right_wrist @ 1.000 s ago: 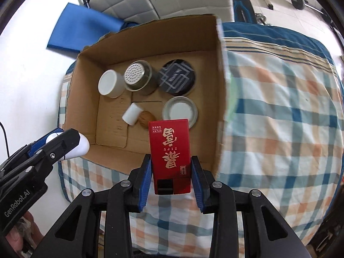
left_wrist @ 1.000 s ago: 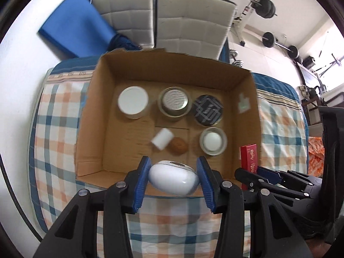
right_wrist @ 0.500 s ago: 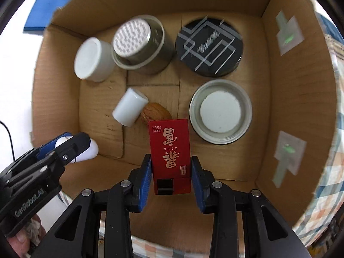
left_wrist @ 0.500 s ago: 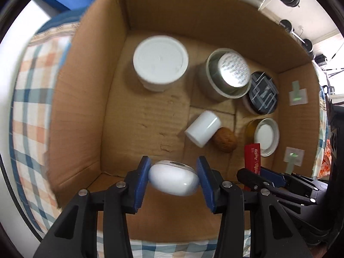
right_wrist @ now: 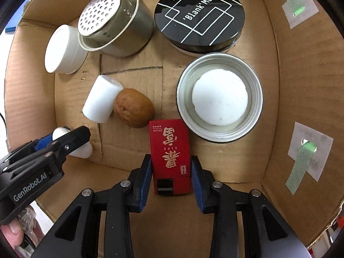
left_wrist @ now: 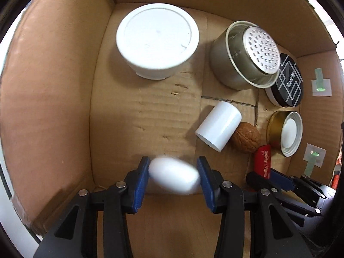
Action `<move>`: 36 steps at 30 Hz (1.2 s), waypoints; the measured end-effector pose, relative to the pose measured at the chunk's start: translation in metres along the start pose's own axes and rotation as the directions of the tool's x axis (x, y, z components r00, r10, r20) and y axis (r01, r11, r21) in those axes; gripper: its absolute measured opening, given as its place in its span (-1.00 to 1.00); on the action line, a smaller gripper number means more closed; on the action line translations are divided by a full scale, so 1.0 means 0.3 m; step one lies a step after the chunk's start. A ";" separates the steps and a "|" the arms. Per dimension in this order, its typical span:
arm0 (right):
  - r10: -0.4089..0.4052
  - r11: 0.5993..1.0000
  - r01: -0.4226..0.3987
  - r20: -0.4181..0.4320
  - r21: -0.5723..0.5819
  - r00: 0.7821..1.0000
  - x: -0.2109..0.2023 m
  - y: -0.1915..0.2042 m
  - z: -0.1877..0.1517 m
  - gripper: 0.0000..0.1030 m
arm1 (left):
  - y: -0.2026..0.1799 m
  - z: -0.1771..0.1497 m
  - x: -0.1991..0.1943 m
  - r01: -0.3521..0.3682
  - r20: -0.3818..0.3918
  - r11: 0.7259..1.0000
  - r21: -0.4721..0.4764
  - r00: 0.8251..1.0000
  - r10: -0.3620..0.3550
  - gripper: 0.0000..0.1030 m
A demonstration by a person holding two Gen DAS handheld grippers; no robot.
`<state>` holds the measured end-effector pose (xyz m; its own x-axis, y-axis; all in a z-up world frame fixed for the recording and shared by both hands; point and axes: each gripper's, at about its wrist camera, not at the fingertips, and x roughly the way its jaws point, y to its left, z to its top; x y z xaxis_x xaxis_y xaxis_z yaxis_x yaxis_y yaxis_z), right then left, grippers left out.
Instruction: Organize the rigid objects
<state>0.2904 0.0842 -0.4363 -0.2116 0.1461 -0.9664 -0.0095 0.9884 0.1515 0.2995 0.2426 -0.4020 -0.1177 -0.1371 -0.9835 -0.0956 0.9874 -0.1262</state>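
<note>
Both grippers reach down into an open cardboard box (left_wrist: 53, 107) (right_wrist: 301, 86). My left gripper (left_wrist: 173, 172) is shut on a smooth white oval case (left_wrist: 174, 178), blurred, low over the box floor by the near left corner. In the right wrist view that left gripper (right_wrist: 71, 135) shows at the left with the white case (right_wrist: 82, 150) under its tips. My right gripper (right_wrist: 171, 165) is shut on a red rectangular box with gold characters (right_wrist: 169, 148), held just in front of a walnut (right_wrist: 133, 110). The left wrist view shows the red box (left_wrist: 263, 161) at the lower right.
Inside the box stand a white tub (left_wrist: 157, 40), a metal tin with a perforated lid (left_wrist: 243, 60), a black round tin (right_wrist: 200, 15) and an open tin with a white disc (right_wrist: 219, 99). A white cylinder (left_wrist: 218, 126) lies against the walnut. Bare floor lies left of centre.
Both grippers have sunk from above the near rim down into the box, each keeping its object. The items inside now loom much larger.
</note>
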 end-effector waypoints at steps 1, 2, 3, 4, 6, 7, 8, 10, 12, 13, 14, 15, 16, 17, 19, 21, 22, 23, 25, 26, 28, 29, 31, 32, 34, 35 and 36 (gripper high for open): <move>-0.002 1.000 0.002 -0.001 0.001 1.000 0.001 0.002 0.003 -0.28 | -0.002 0.009 0.009 -0.005 -0.015 1.000 0.002 1.000 0.005 -0.19; -0.003 1.000 0.003 -0.004 0.005 1.000 0.000 0.013 0.015 -0.27 | 0.001 0.014 0.023 -0.012 -0.029 1.000 0.002 0.999 0.012 -0.19; -0.002 1.000 0.002 -0.006 0.007 1.000 0.001 -0.001 0.014 -0.27 | 0.009 0.019 0.032 -0.017 -0.034 1.000 0.001 0.999 0.017 -0.19; -0.001 1.000 0.001 -0.007 0.007 1.000 0.001 -0.004 0.020 -0.27 | 0.009 0.019 0.035 -0.019 -0.032 1.000 0.004 0.999 0.019 -0.19; -0.002 1.000 0.002 -0.011 0.010 1.000 0.000 -0.006 0.035 -0.26 | 0.011 0.022 0.037 -0.024 -0.031 1.000 0.009 0.999 0.024 -0.19; -0.004 1.000 0.004 -0.010 0.013 1.000 -0.006 -0.005 0.033 -0.26 | 0.014 0.025 0.037 -0.025 -0.031 1.000 0.010 0.999 0.026 -0.18; -0.009 1.000 0.010 -0.010 0.013 1.000 -0.007 -0.003 0.036 -0.26 | 0.016 0.027 0.038 -0.024 -0.030 1.000 0.008 0.999 0.024 -0.18; -0.017 1.000 0.017 -0.003 0.015 1.000 -0.025 0.002 0.026 -0.26 | 0.019 0.023 0.045 -0.025 -0.031 1.000 0.007 0.999 0.025 -0.18; -0.022 1.000 0.022 -0.004 0.018 1.000 -0.022 0.017 0.021 -0.25 | 0.028 0.026 0.045 -0.030 -0.030 1.000 0.006 0.999 0.030 -0.18; -0.023 1.000 0.023 -0.006 0.019 1.000 -0.023 0.021 0.020 -0.25 | 0.028 0.021 0.047 -0.032 -0.031 0.999 0.004 0.999 0.032 -0.18; -0.025 0.999 0.026 -0.007 0.020 1.000 -0.027 0.025 0.013 -0.25 | 0.033 0.019 0.044 -0.036 -0.029 0.999 -0.004 0.999 0.036 -0.18; -0.031 0.999 0.032 -0.007 0.022 0.999 -0.030 0.027 0.010 -0.24 | 0.017 0.016 0.032 -0.034 -0.028 0.999 -0.009 0.999 0.034 -0.17; -0.035 0.999 0.036 -0.004 0.021 0.999 -0.034 0.029 0.009 -0.23 | 0.011 0.004 0.028 -0.031 -0.026 0.999 -0.013 0.999 0.031 -0.15; -0.035 0.999 0.035 -0.001 0.019 0.999 -0.035 0.034 0.007 -0.16 | 0.009 -0.001 0.024 -0.029 -0.025 0.999 -0.017 0.999 0.029 -0.15; -0.036 0.999 0.036 0.006 0.019 0.999 -0.054 0.034 0.002 0.00 | 0.005 -0.010 0.012 -0.028 -0.022 0.999 -0.020 0.999 0.027 -0.14; -0.034 0.999 0.034 0.021 0.018 0.999 -0.082 0.035 -0.004 0.12 | 0.000 -0.017 -0.005 -0.039 -0.010 0.999 -0.021 0.999 0.039 -0.14; -0.037 0.999 0.037 0.029 0.014 0.999 -0.097 0.040 -0.008 0.14 | -0.009 -0.023 -0.014 -0.043 -0.002 0.999 -0.021 0.999 0.043 -0.12; -0.042 0.999 0.041 0.036 0.010 0.998 -0.112 0.044 -0.012 0.16 | -0.013 -0.024 -0.023 -0.043 0.005 0.999 -0.021 0.999 0.043 -0.09; -0.044 0.999 0.044 0.051 0.003 0.998 -0.140 0.051 -0.021 0.18 | -0.027 -0.031 -0.039 -0.044 0.018 0.999 -0.021 0.999 0.045 0.03; -0.051 0.999 0.051 0.059 0.001 0.997 -0.156 0.054 -0.025 0.24 | -0.033 -0.035 -0.050 -0.047 0.027 0.999 -0.022 0.999 0.047 0.05; -0.057 0.998 0.057 0.080 -0.001 0.995 -0.191 0.055 -0.031 0.32 | -0.044 -0.045 -0.076 -0.055 0.051 0.998 -0.020 0.997 0.056 0.11; -0.064 0.998 0.065 0.089 0.000 0.994 -0.207 0.053 -0.033 0.36 | -0.049 -0.051 -0.090 -0.057 0.063 0.998 -0.021 0.996 0.058 0.14; -0.074 0.997 0.074 0.104 0.005 0.992 -0.233 0.051 -0.040 0.46 | -0.056 -0.059 -0.113 -0.055 0.085 0.998 -0.024 0.995 0.057 0.23; -0.078 0.997 0.077 0.111 0.014 0.991 -0.246 0.045 -0.045 0.54 | -0.058 -0.063 -0.124 -0.058 0.099 0.998 -0.026 0.993 0.061 0.28; -0.081 0.997 0.079 0.122 0.028 0.989 -0.269 0.030 -0.050 0.66 | -0.065 -0.074 -0.142 -0.071 0.131 0.997 -0.039 0.988 0.076 0.55; -0.076 0.997 0.072 0.127 0.035 0.989 -0.285 0.030 -0.047 0.74 | -0.064 -0.078 -0.154 -0.075 0.146 0.996 -0.046 0.986 0.081 0.62; -0.074 0.997 0.069 0.130 0.041 0.989 -0.304 0.015 -0.046 0.83 | -0.061 -0.079 -0.164 -0.077 0.156 0.996 -0.053 0.984 0.084 0.75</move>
<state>0.2963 0.0748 -0.3445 -0.0809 0.0765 -0.9938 0.0164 0.9970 0.0754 0.2837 0.2293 -0.3482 0.0305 -0.0393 -0.9988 -0.1386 0.9894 -0.0432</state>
